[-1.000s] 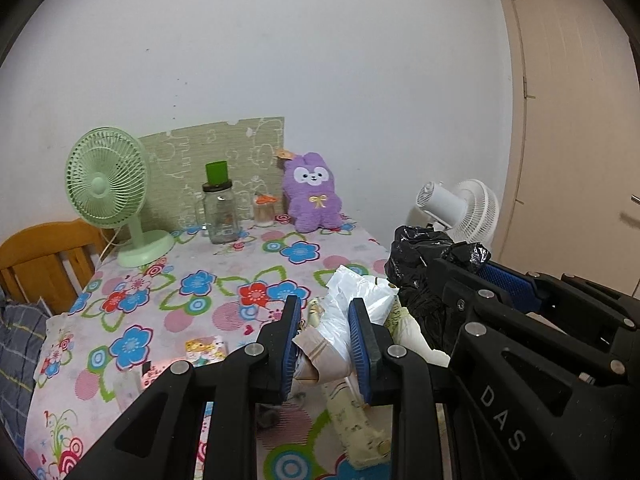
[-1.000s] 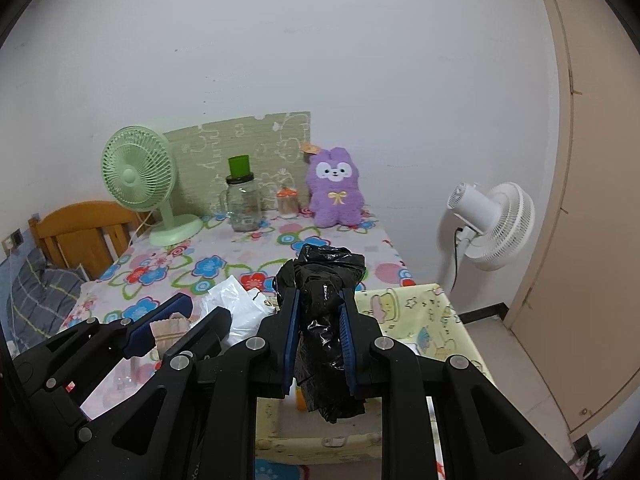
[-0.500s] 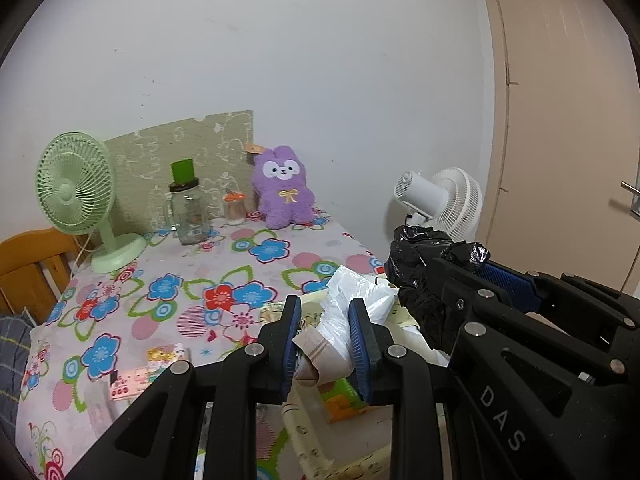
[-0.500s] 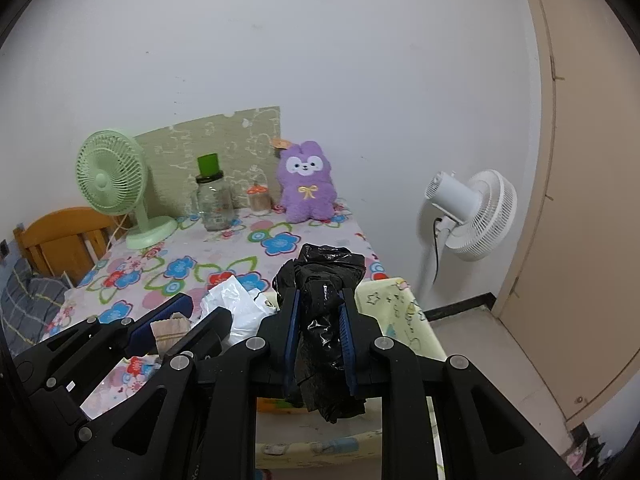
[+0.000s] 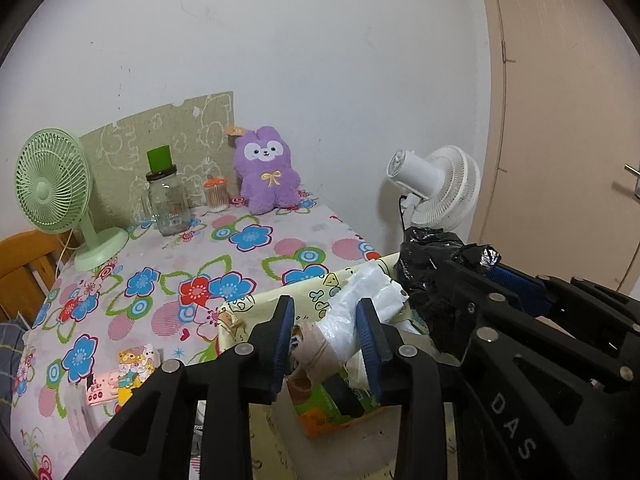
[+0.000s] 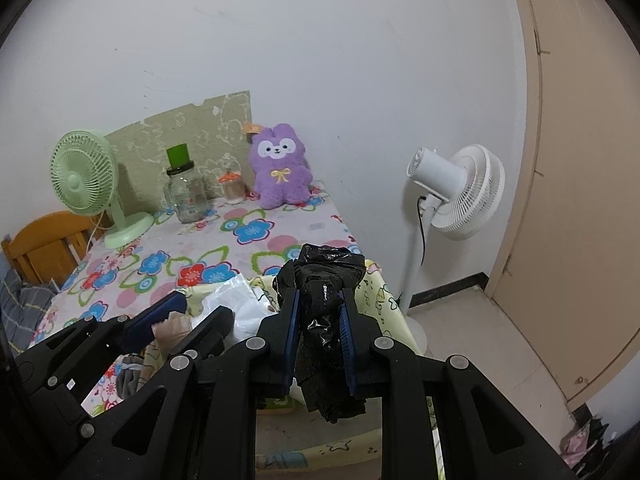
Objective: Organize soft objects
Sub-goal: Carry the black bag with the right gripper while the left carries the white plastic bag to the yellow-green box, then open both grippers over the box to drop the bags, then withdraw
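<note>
My left gripper (image 5: 324, 320) hangs over a pale yellow fabric basket (image 5: 248, 304) beside the table. Its jaws are opening, and a bundle of white plastic bag and beige cloth (image 5: 360, 296) lies loosely between the blue pads. My right gripper (image 6: 318, 320) is just to the right, shut on a crumpled black plastic bag (image 6: 324, 268) that sticks out above and below its pads. It also hangs over the basket (image 6: 376, 292). Inside the basket lies a green and orange box (image 5: 324, 404).
A flowered table (image 5: 240, 256) carries a purple plush rabbit (image 5: 268, 176), a glass jar with a green lid (image 5: 164, 196), a small swab jar (image 5: 216, 196) and a green desk fan (image 5: 52, 184). A white floor fan (image 6: 456, 188) and a door (image 6: 580, 160) are on the right. A wooden chair (image 5: 24, 264) is on the left.
Both grippers have moved right, from over the table's edge to over the yellow basket. The left jaws have widened around the white bundle. The right grip on the black bag is unchanged.
</note>
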`<action>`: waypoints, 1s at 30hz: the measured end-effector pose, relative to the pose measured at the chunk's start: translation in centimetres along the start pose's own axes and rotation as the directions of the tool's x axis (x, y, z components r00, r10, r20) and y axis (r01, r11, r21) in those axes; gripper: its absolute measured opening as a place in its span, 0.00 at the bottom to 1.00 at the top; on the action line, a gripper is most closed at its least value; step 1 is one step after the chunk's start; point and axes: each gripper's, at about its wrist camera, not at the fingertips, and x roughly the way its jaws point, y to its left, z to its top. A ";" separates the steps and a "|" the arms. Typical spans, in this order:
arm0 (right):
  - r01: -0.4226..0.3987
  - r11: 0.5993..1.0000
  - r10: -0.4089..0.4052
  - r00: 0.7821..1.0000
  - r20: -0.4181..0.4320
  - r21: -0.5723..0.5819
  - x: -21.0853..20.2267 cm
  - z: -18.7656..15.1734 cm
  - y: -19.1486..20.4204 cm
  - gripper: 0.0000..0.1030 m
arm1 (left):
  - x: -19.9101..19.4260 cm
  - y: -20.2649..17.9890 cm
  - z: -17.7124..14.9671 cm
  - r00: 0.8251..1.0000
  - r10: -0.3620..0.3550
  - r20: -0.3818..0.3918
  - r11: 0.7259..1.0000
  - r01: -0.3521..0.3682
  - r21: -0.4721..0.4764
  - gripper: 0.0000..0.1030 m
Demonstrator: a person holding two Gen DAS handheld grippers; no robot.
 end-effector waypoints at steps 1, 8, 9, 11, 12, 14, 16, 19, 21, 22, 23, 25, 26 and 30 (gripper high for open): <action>0.000 1.000 0.000 1.000 -0.004 0.002 0.1 0.0 -0.1 0.21 | 0.3 0.0 0.0 1.000 0.001 -0.008 1.000 -0.001 0.001 0.33; -0.033 0.999 0.034 0.999 -0.027 0.020 1.4 -0.2 -0.4 0.21 | 1.0 0.1 -0.1 0.999 0.014 -0.051 1.000 -0.013 0.013 0.74; -0.035 0.999 0.035 0.999 -0.027 0.019 1.5 -0.2 -0.3 0.21 | 1.1 0.1 -0.1 0.998 0.025 -0.052 1.000 -0.024 0.017 0.75; -0.041 0.999 0.042 0.999 -0.030 0.021 1.8 -0.2 -0.3 0.21 | 1.3 0.2 0.0 0.997 0.029 -0.066 0.999 -0.028 0.020 0.76; -0.045 0.999 0.046 0.998 -0.033 0.026 1.9 -0.2 -0.3 0.21 | 1.4 0.3 0.0 0.997 0.029 -0.076 0.999 -0.027 0.020 0.77; -0.052 0.998 0.053 0.998 -0.038 0.034 2.1 -0.2 -0.3 0.24 | 1.4 0.3 -0.1 0.996 0.024 -0.086 1.000 -0.022 0.022 0.79; -0.036 0.999 0.037 0.998 -0.043 0.034 2.3 -0.3 -0.2 0.32 | 1.3 0.3 -0.2 0.996 0.028 -0.082 0.999 -0.026 0.025 0.80; -0.006 0.999 0.007 0.999 -0.038 0.044 2.2 -0.3 -0.3 0.59 | 0.9 0.1 -0.1 0.997 0.013 -0.070 0.999 -0.011 0.033 0.83; 0.002 0.999 -0.001 1.000 -0.017 0.048 1.9 -0.3 -0.2 0.67 | 0.5 0.1 -0.1 0.998 0.013 -0.053 0.999 -0.011 0.035 0.87; 0.002 0.999 -0.001 1.000 -0.016 0.046 1.8 -0.2 -0.2 0.68 | 0.4 0.1 -0.1 0.999 0.012 -0.049 0.999 -0.010 0.035 0.88; 0.004 0.999 -0.003 1.000 -0.015 0.044 1.7 -0.2 -0.2 0.71 | 0.3 0.2 -0.1 0.999 0.010 -0.048 0.999 -0.008 0.033 0.90; 0.006 0.999 -0.006 1.000 -0.011 0.044 1.5 -0.1 0.0 0.74 | 0.0 0.3 0.0 0.999 0.002 -0.045 1.000 -0.001 0.027 0.93; 0.005 0.999 -0.004 1.000 -0.010 0.043 1.3 -0.1 0.1 0.76 | -0.2 0.4 0.0 0.999 0.006 -0.040 1.000 -0.005 0.024 0.95; 0.012 0.999 -0.012 1.000 0.002 0.038 0.7 0.0 0.6 0.77 | -1.0 0.8 0.0 0.999 0.025 -0.023 1.000 -0.025 0.016 0.96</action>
